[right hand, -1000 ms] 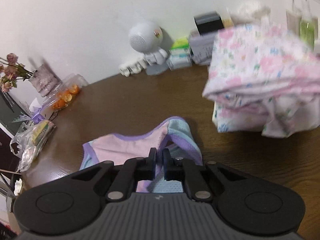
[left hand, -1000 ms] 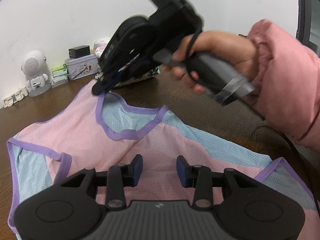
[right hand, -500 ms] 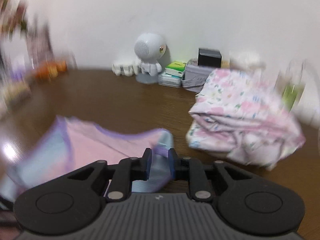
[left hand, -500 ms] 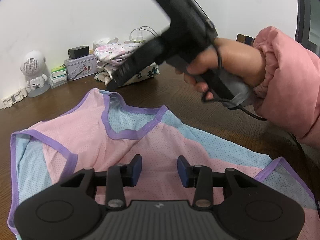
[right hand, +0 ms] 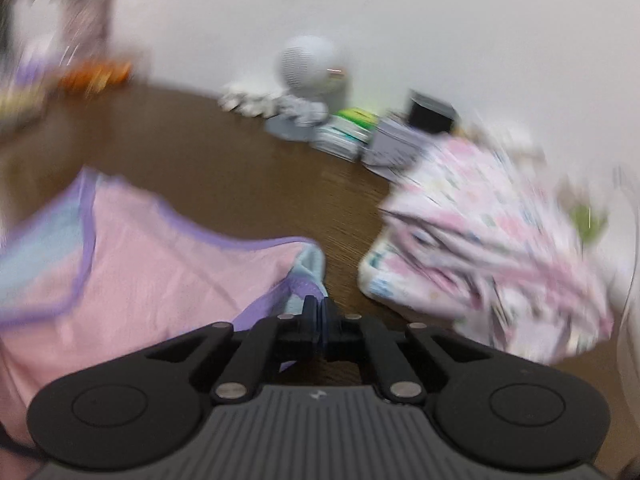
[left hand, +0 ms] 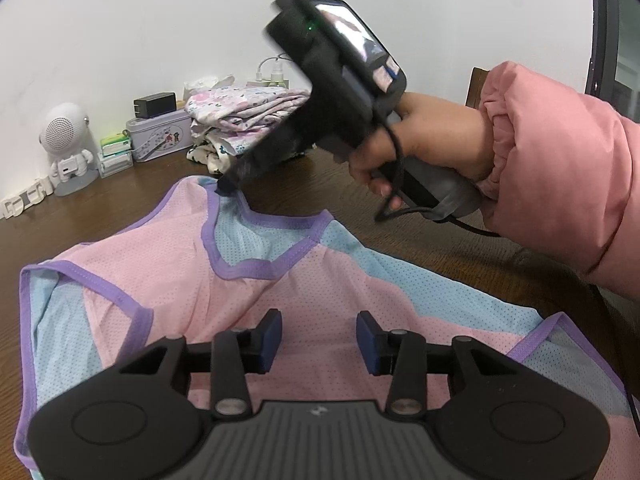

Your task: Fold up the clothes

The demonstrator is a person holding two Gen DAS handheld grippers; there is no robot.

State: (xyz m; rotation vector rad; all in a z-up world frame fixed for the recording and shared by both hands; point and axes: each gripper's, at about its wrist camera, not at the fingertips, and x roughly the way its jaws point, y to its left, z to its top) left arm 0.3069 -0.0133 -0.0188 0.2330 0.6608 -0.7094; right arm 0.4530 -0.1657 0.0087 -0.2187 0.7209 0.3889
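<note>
Vest (left hand: 248, 292) spread flat on desk (left hand: 132, 196) | right claw (right hand: 316, 312) pinching its shoulder strap, probably to start the fold | left claw (left hand: 318, 338) spread, hovering over the hem, holding nothing

two close wrist views angled down, sharing the vest (left hand: 248, 292) and table (left hand: 400, 240)

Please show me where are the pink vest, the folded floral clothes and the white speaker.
vest (left hand: 172, 264): left wrist view, pink front panel.
floral clothes (left hand: 244, 110): left wrist view, top folded layer.
speaker (left hand: 64, 134): left wrist view, round grille head.
</note>
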